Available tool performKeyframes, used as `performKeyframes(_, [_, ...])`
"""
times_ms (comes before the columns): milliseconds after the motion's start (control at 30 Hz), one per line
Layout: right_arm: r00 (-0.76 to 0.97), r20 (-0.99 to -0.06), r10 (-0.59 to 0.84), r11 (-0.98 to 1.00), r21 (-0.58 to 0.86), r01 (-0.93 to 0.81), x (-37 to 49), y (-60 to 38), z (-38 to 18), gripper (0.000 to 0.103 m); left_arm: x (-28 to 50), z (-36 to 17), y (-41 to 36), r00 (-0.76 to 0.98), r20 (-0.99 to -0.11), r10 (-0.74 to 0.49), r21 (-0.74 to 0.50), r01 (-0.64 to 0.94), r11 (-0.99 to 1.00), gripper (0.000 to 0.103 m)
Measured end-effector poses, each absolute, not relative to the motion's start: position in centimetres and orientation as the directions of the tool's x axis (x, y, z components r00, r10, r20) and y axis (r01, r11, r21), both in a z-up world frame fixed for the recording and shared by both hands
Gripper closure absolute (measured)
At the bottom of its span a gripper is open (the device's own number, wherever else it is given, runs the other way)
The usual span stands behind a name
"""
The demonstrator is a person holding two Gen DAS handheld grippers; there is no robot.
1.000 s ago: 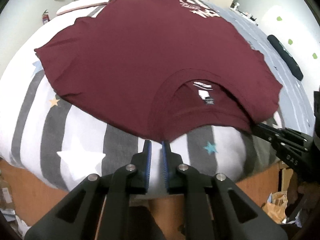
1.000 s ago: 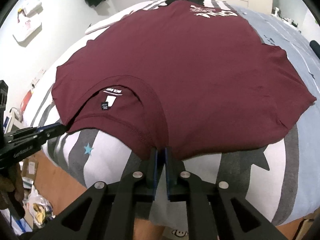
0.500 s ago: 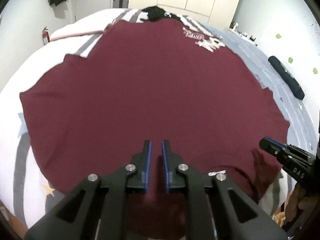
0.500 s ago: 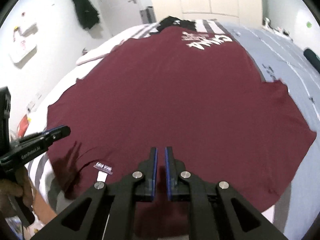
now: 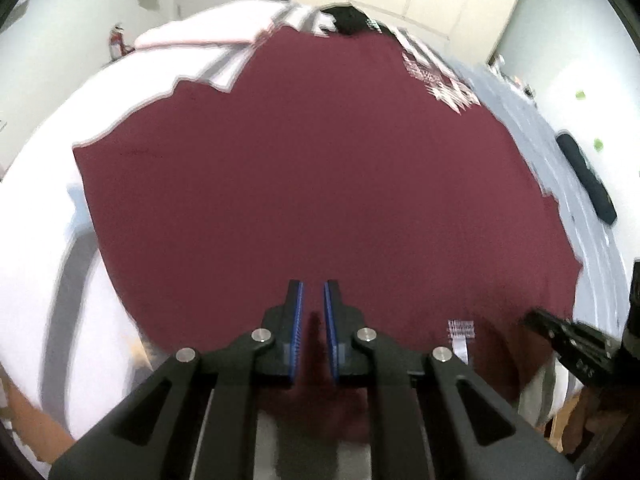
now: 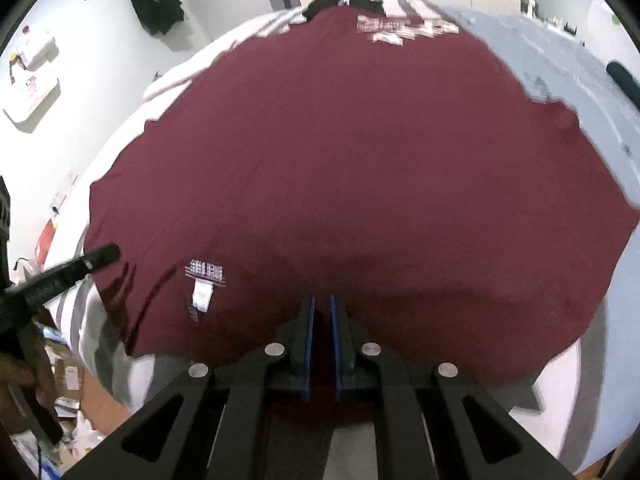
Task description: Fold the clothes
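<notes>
Both grippers, left (image 5: 312, 292) and right (image 6: 321, 304), nearly shut over maroon T-shirt (image 5: 312, 184); fabric seemingly pinched, contact hidden. Blurred throughout; far chest print (image 6: 400, 30) unreadable.

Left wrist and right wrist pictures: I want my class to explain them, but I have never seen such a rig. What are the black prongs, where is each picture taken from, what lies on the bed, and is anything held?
There is no robot here. A person holds a two-finger clamp in each hand, and each clamp has a camera looking forward along its fingers. One picture looks over the left gripper, the other over the right gripper. Each also catches the other clamp's tip at its edge. A dark red T-shirt lies spread on a bed with a striped cover. Both grippers are nearly shut, with red cloth from the collar end in each narrow gap, so each seems to pinch the T-shirt.
</notes>
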State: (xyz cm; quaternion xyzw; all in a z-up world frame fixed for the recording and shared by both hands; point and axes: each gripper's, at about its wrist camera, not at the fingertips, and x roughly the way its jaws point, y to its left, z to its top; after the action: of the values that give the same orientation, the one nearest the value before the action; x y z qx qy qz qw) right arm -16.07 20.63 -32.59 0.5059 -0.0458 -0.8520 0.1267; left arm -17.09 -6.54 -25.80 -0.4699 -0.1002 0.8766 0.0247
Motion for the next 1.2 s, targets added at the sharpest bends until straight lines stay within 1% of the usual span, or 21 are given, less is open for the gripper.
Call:
performKeyframes(133, [-0.51, -0.828, -0.232, -0.973, 0.196, 0.124, -20.3, 20.8, -30.9, 0.095, -22.9, -25.1, -10.1, -0.603, -0.793, 0.082, -0.158, 0.073, -0.985, 0.094])
performKeyframes(233, [-0.543, -0.813, -0.209, -0.978, 0.183, 0.101, -23.7, 20.6, -30.4, 0.095, -27.5, -25.6, -13.0, -0.602, -0.797, 0.051, -0.142, 0.104, -0.984, 0.094])
performKeyframes(400, [-0.58, -0.796, -0.17, -0.984, 0.172, 0.052, -29.3, 20.2, -30.4, 0.094, -33.4, -27.8, -15.9, -0.574, -0.819, 0.029, -0.101, 0.094, -0.99, 0.094])
performKeyframes(533, [-0.571, -0.81, -0.135, -0.987, 0.157, 0.01, -32.6, 19.5, -31.5, 0.094, -35.9, -29.8, -18.4, -0.524, -0.851, 0.002, -0.078, 0.123, -0.989, 0.094])
performKeyframes(700, [-0.514, -0.854, -0.081, -0.99, 0.128, -0.057, -34.6, 19.0, -33.5, 0.094, -37.3, -30.7, -23.5, -0.513, -0.859, 0.001, -0.133, 0.22, -0.966, 0.094])
performKeyframes(767, [-0.49, -0.869, -0.065, -0.99, 0.118, -0.079, -34.8, 19.1, -34.0, 0.094, -37.6, -30.7, -24.7, -0.51, -0.86, -0.004, -0.133, 0.231, -0.964, 0.094])
performKeyframes(833, [-0.478, -0.876, -0.055, -0.989, 0.113, -0.093, -35.1, 19.1, -34.3, 0.094, -38.1, -30.6, -25.8, -0.506, -0.862, -0.024, -0.105, 0.225, -0.969, 0.094])
performKeyframes(933, [-0.475, -0.879, -0.041, -0.99, 0.1, -0.099, -35.5, 19.0, -34.2, 0.094, -38.7, -30.2, -28.1, -0.495, -0.867, -0.06, -0.087, 0.269, -0.959, 0.094])
performKeyframes(1000, [-0.481, -0.876, -0.036, -0.99, 0.097, -0.104, -35.9, 19.2, -33.9, 0.093, -38.0, -29.2, -28.9, -0.514, -0.854, -0.078, -0.089, 0.292, -0.952, 0.094])
performKeyframes(1100, [-0.497, -0.868, -0.02, -0.99, 0.087, -0.113, -36.1, 20.3, -33.5, 0.093, -35.7, -27.1, -28.0, -0.555, -0.83, -0.057, -0.091, 0.236, -0.967, 0.094])
performKeyframes(1200, [-0.515, -0.857, 0.004, -0.99, 0.071, -0.125, -35.5, 22.3, -33.1, 0.092, -32.6, -26.0, -25.7, -0.565, -0.825, -0.006, -0.105, 0.165, -0.981, 0.09])
